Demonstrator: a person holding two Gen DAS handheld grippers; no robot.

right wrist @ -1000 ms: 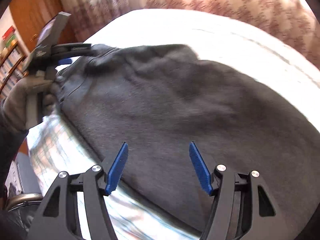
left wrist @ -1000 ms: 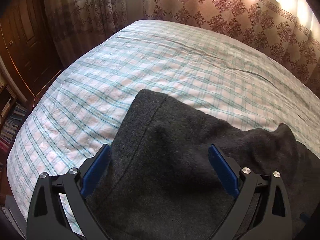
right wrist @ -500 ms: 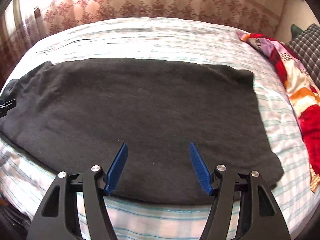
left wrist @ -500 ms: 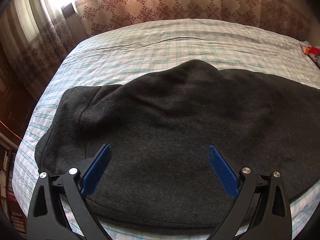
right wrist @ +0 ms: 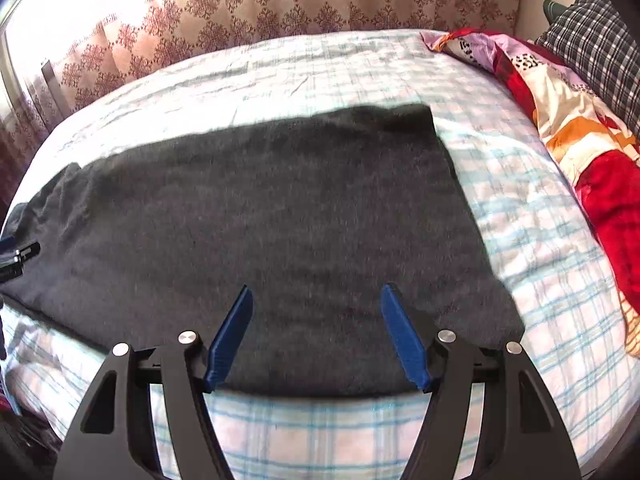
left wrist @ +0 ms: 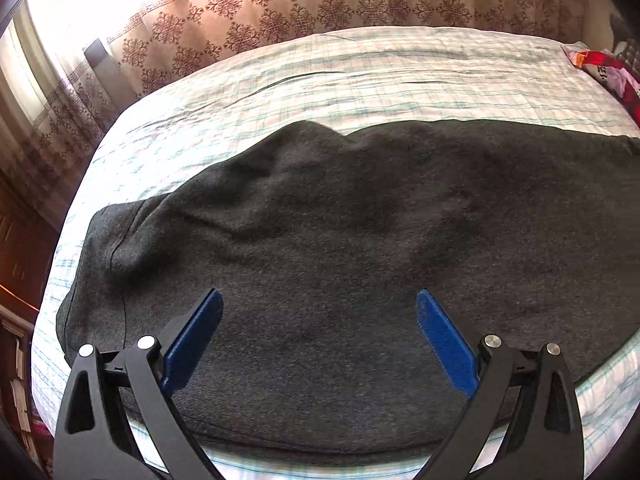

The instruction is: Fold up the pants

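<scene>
The dark grey pants (left wrist: 340,240) lie spread flat across the checked bed, waistband end at the left with some wrinkles, leg ends at the right (right wrist: 420,128). In the right wrist view the pants (right wrist: 280,220) fill the middle. My left gripper (left wrist: 318,300) is open and empty, hovering above the waist half of the pants. My right gripper (right wrist: 316,294) is open and empty, above the leg half near the front edge. The left gripper's tip shows at the left edge of the right wrist view (right wrist: 20,254).
The bed (left wrist: 380,76) has a white and teal checked sheet. A red, orange and white patterned blanket (right wrist: 580,128) and a checked pillow (right wrist: 596,40) lie at the right. Patterned curtains (left wrist: 320,4) hang behind. A bookshelf (left wrist: 16,380) stands at the left.
Both grippers have pulled back and up from the pants, which now lie flat on the bed. The views swung from close over the cloth to a wider look at the whole garment.
</scene>
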